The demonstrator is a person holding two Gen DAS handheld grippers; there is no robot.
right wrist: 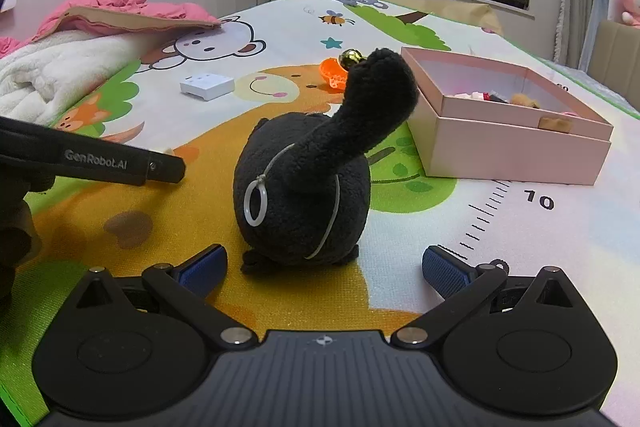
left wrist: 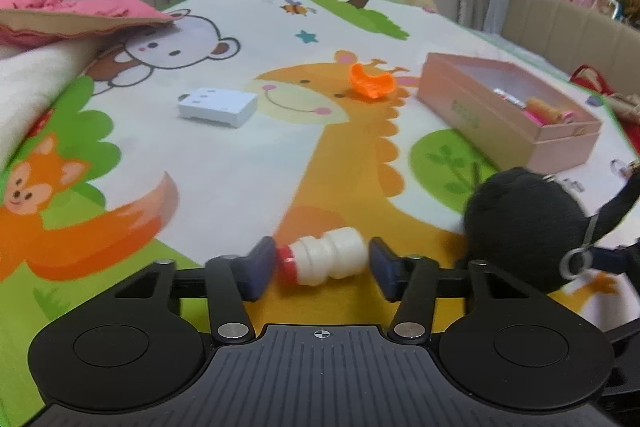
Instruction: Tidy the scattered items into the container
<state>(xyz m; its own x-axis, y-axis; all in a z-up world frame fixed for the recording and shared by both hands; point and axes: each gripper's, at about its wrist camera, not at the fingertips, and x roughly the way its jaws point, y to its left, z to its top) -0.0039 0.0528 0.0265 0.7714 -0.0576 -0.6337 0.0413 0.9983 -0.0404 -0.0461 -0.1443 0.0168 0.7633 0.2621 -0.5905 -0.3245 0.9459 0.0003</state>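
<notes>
Two claws, two states. Left gripper (left wrist: 322, 267): closed lengthwise on small white bottle (left wrist: 324, 261), pads at red cap and base, low over play mat (left wrist: 240, 163), well apart from pink box (left wrist: 508, 115). Probably light, stiff, slick plastic; apt to squirt out endwise, so safer pinched across the ribbed waist. Right gripper (right wrist: 324, 267): spread wide, empty, just behind black plush (right wrist: 304, 187). Soft, light, squashy; best pinched at the round body.
</notes>
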